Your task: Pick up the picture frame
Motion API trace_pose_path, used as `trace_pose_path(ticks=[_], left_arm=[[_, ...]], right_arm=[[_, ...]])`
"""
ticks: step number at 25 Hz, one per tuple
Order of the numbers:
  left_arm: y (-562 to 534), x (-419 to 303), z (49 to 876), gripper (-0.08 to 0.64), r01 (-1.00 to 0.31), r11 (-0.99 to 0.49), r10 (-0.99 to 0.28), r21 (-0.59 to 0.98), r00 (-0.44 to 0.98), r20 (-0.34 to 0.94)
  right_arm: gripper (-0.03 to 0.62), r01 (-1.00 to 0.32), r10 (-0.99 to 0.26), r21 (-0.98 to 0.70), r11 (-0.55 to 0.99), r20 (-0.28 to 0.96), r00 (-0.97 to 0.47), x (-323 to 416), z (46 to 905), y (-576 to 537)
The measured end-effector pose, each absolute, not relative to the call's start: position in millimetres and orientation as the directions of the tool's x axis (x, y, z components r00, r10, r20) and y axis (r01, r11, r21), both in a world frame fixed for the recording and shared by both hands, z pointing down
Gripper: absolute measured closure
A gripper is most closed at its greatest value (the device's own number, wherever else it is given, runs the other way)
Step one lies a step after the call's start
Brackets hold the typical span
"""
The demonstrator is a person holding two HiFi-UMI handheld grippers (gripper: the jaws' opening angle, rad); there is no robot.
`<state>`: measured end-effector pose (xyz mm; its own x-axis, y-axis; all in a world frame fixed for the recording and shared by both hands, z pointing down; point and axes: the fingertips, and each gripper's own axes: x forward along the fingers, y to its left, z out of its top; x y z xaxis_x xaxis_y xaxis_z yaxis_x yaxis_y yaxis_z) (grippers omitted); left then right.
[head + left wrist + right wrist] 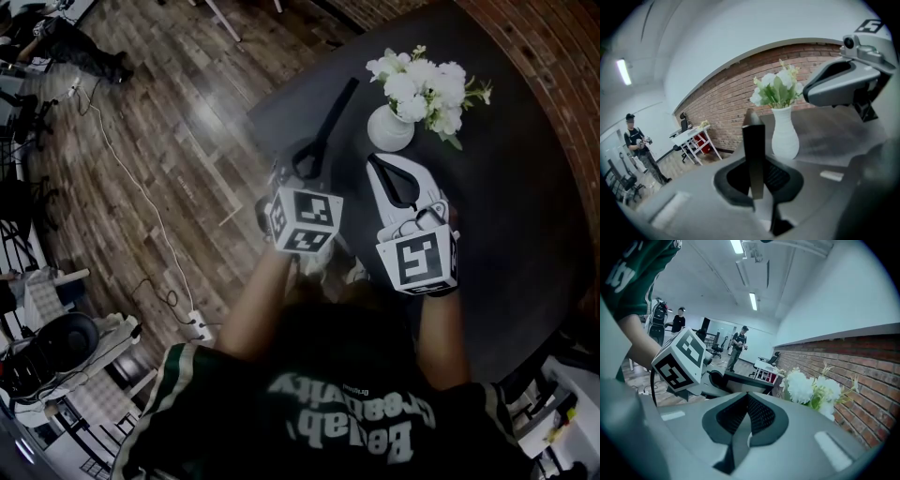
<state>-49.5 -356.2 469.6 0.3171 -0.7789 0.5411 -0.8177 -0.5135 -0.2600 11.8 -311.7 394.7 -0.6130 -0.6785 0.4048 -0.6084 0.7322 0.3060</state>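
Note:
The picture frame [339, 111] is a thin black slab seen edge-on, reaching from my left gripper [311, 157] toward the vase. In the left gripper view the frame [753, 150] stands upright between the jaws, and the left gripper [757, 187] is shut on its lower edge. My right gripper [380, 164] hovers just right of the frame, in front of the vase. In the right gripper view the right gripper [747, 398] has its jaws together with nothing between them, and the frame [745, 380] shows as a dark bar beyond them.
A white vase [390, 127] of white flowers [424, 89] stands on the dark round table [506, 216], close behind both grippers. A brick wall [553, 56] runs along the table's right side. Wooden floor with cables [141, 197] lies left. People stand far off [739, 345].

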Motion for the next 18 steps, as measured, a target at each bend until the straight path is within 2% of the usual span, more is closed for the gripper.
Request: trace_pose_path(ticks=[18], left_arm=[[-341.9, -54.7, 394.1, 0.526, -0.797, -0.525, -0.815, -0.299, 0.37, 0.445]], right_arm=[[0.586, -0.6, -0.718, 0.397, 0.695, 0.343, -0.605, 1.8, 338.4, -295.1]])
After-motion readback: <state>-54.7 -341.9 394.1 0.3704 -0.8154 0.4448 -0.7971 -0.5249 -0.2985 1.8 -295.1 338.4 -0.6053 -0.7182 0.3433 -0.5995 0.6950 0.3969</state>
